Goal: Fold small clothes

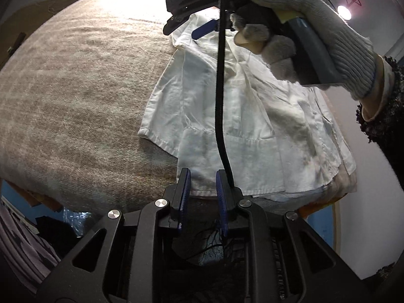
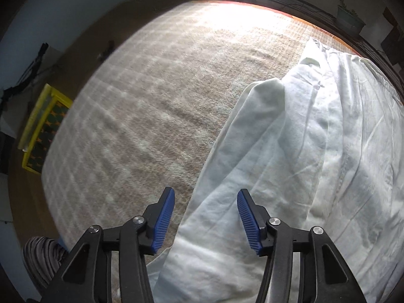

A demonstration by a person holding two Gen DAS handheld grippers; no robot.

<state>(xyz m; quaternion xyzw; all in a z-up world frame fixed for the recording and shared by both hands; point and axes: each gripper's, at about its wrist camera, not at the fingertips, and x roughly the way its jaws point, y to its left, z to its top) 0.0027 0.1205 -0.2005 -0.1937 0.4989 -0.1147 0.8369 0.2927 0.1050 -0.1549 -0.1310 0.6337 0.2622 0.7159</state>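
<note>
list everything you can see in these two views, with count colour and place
white cotton garment: one, white, spread on the blanket near its edge
woven wool blanket: one, beige, covering the work surface
yellow-rimmed tray: one, yellow with dark patterned inside, on the floor beyond the blanket
potted plant: one, green pot, on a far ledge
black cable: one, black, hanging across the left view
grey knitted glove: one, on the hand gripping the right tool
left claw: blue pads, slightly apart at the garment hem
right claw: blue pads, open above the garment edge
</note>
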